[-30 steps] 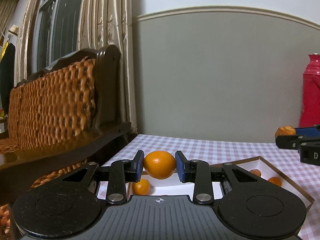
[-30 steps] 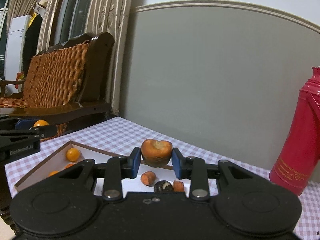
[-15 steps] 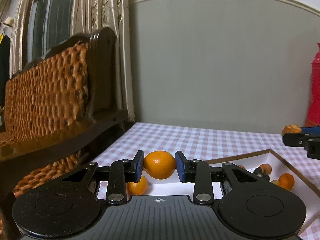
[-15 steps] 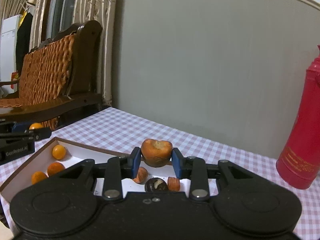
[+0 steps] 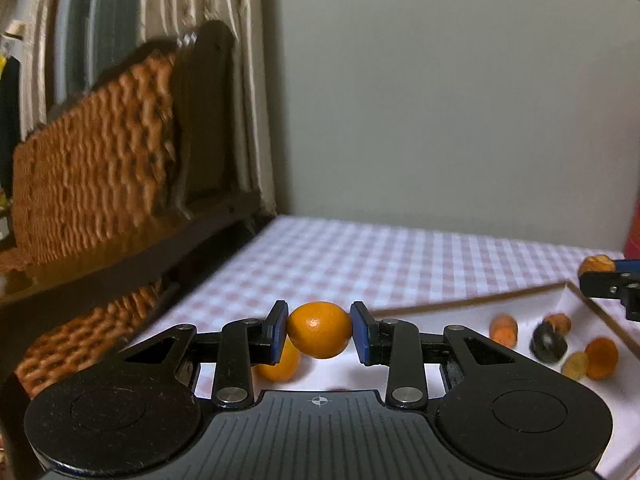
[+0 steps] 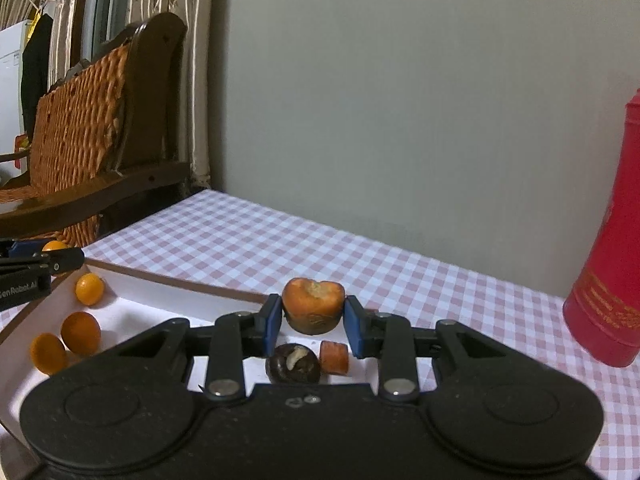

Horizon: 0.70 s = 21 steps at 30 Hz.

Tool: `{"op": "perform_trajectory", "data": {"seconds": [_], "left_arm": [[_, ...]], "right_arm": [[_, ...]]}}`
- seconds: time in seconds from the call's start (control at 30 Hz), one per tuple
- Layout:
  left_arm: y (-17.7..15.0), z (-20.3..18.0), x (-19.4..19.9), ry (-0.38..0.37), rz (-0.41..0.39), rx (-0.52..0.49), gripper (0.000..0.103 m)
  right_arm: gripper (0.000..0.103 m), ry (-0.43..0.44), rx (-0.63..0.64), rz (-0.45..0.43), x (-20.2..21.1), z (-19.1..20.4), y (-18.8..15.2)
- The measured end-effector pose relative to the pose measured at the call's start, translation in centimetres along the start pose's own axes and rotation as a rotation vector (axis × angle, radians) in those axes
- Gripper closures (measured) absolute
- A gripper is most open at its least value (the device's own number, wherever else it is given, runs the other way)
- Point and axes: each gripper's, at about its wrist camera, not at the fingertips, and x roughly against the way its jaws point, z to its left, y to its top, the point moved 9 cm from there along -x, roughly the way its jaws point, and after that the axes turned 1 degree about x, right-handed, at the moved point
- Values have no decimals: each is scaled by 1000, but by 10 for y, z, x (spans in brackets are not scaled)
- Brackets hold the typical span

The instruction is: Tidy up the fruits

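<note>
My left gripper (image 5: 319, 335) is shut on a small orange citrus fruit (image 5: 320, 330) and holds it above the left end of a white shallow box (image 5: 460, 305). Another orange fruit (image 5: 280, 364) lies in the box under it. My right gripper (image 6: 313, 318) is shut on a brownish-orange shrivelled fruit (image 6: 313, 307) above the box's right part (image 6: 160, 280). Below it lie a dark rotten fruit (image 6: 294, 363) and an orange chunk (image 6: 334, 356). Three orange fruits (image 6: 80, 332) lie at the box's left end.
The box sits on a pink checked tablecloth (image 6: 360, 256). A red thermos (image 6: 612, 272) stands at the right. A wooden wicker chair (image 5: 104, 168) stands left of the table, by curtains. A grey wall runs behind the table.
Both grippers have tipped downward and come lower over the box, each still holding its fruit. The left view has swung right, so more of the box's contents show.
</note>
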Motion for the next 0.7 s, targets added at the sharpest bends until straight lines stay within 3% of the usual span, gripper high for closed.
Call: {"op": "perform_trajectory", "data": {"seconds": [0.03, 0.07, 0.1, 0.13, 0.17, 0.2, 0.27, 0.33, 0.7], "left_arm": [[-2, -1, 0, 6, 7, -2, 64], [-2, 1, 4, 28, -9, -1, 31], [-1, 2, 9, 42, -38, 6, 14], [1, 2, 15, 44, -66, 10, 4], [3, 2, 20, 46, -81, 11, 4], [4, 1, 21, 43, -81, 13, 4], [4, 0, 23, 39, -82, 16, 4], [2, -1, 23, 42, -83, 6, 4], [2, 5, 25, 45, -85, 12, 0]], "right_arm": [[78, 1, 14, 29, -5, 1, -3], [70, -20, 29, 58, -9, -1, -6], [41, -39, 26, 48, -9, -3, -7], [25, -47, 9, 11, -5, -5, -6], [20, -47, -4, -25, 0, -7, -4], [24, -48, -4, -29, 2, -7, -3], [23, -43, -4, -23, 3, -6, -4], [16, -38, -6, -27, 4, -4, -4], [13, -26, -6, -14, -1, -3, -4]]}}
